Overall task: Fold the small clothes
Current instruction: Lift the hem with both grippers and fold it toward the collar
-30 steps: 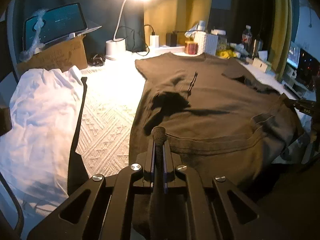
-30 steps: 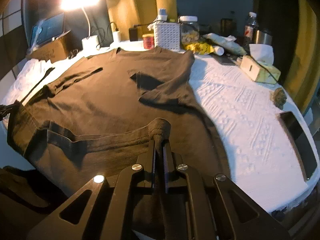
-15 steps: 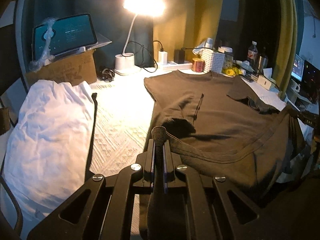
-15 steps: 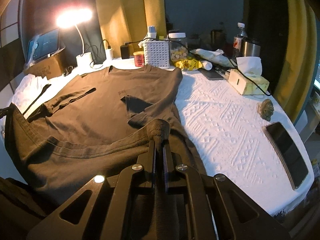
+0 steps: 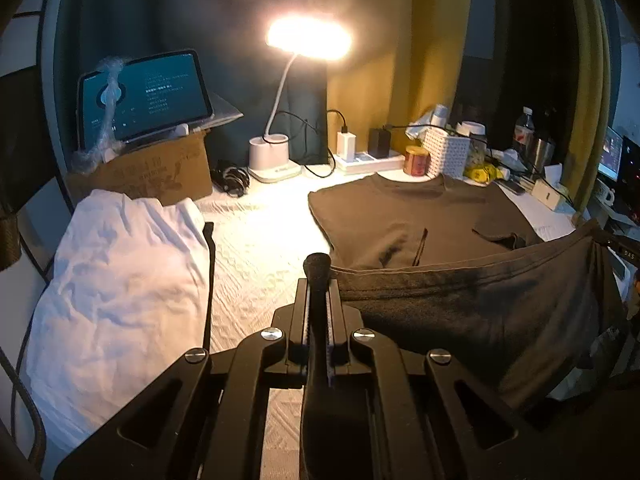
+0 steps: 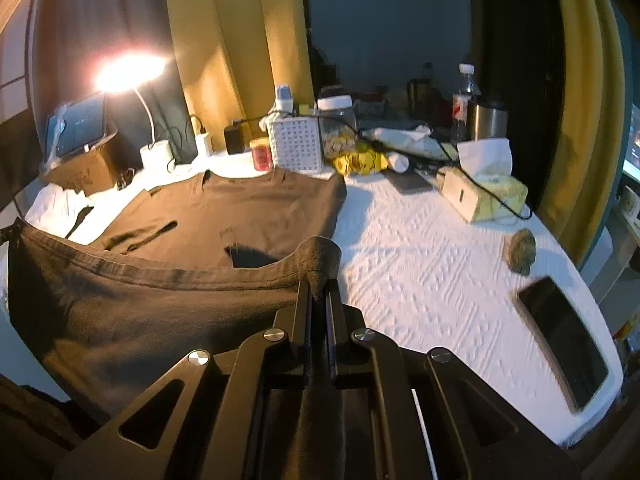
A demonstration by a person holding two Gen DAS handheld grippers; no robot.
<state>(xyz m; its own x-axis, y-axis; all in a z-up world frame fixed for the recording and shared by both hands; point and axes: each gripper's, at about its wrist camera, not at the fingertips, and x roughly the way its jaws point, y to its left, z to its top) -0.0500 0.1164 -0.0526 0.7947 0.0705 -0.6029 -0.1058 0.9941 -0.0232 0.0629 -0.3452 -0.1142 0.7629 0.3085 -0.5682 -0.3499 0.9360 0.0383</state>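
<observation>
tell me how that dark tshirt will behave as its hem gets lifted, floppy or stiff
Probably floppy: the hem of the dark t-shirt sags in a curve between the left claw and the right claw. It looks light, since thin pinches hold the raised part. Its collar end lies flat on the white tablecloth, so it would likely drag and fold rather than tip.

One dark T-shirt (image 6: 248, 204), one white garment (image 5: 116, 280), one lit desk lamp (image 5: 308, 38). One tablet (image 5: 148, 96), one cardboard box (image 5: 152, 172), one phone (image 6: 560, 332), one tissue box (image 6: 488, 196).

Bare white counter (image 6: 420, 280) lies open at 3 o'clock of the shirt (image 6: 240, 208); jars and a basket (image 6: 296, 144) crowd 12 o'clock, white cloth (image 5: 116, 288) blocks 9 o'clock.
</observation>
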